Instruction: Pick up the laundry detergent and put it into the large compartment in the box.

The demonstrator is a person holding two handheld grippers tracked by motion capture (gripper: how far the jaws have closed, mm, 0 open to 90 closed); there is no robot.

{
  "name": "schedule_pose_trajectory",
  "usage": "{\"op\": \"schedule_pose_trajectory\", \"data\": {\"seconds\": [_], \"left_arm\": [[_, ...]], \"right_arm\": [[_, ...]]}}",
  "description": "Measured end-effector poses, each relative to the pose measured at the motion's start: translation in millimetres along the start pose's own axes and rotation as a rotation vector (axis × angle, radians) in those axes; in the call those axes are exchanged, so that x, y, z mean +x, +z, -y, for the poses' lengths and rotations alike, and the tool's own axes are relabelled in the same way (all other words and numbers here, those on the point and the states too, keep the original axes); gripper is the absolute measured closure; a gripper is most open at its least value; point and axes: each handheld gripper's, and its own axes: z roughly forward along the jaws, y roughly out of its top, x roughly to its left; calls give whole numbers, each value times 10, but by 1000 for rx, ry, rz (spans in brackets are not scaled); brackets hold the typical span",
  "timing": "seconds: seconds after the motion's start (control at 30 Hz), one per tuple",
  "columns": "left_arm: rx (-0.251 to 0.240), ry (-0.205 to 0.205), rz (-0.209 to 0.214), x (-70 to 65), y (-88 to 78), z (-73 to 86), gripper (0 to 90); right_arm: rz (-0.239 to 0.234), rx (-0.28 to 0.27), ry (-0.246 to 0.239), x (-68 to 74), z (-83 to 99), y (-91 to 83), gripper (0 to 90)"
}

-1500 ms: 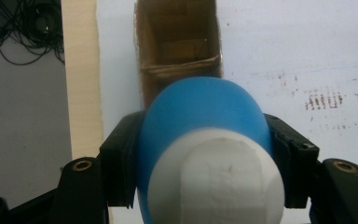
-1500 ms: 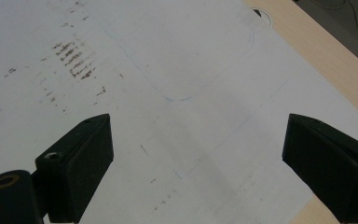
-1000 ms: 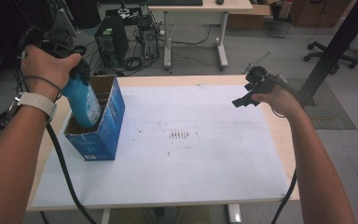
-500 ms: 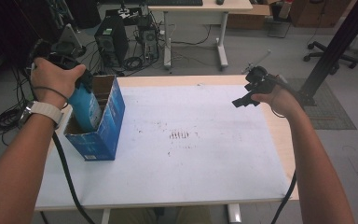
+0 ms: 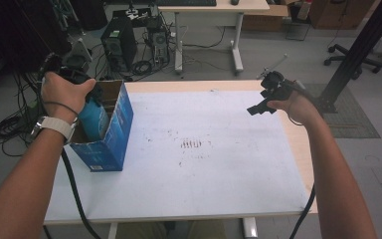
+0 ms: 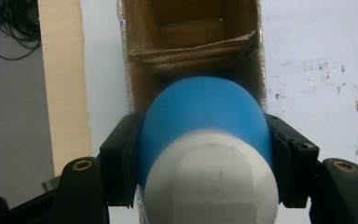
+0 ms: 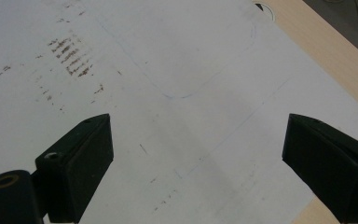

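A blue bottle with a white cap is clamped between the jaws of the left gripper, partly sunk in the open cardboard box at the table edge, apparently beside a divider. The right gripper is held wide open over bare table.

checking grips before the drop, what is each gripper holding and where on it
The left gripper clamps the blue bottle by its sides just below the white cap, over the box. The right gripper is open, holding nothing.
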Motion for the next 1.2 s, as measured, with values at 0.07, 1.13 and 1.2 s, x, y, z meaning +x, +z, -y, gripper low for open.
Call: {"op": "schedule_pose_trajectory", "data": {"seconds": [0.07,1.13,1.2], "left_arm": [[-3,1,-3,-3,29,8,374],[36,26,8,-74,510,102,374],[37,28,10,-72,532,110,374]], "right_arm": [[-1,1,-1,4,-4,6,88],[-3,6,11,-15,39,23,88],[-2,6,11,-14,38,25,88]]}}
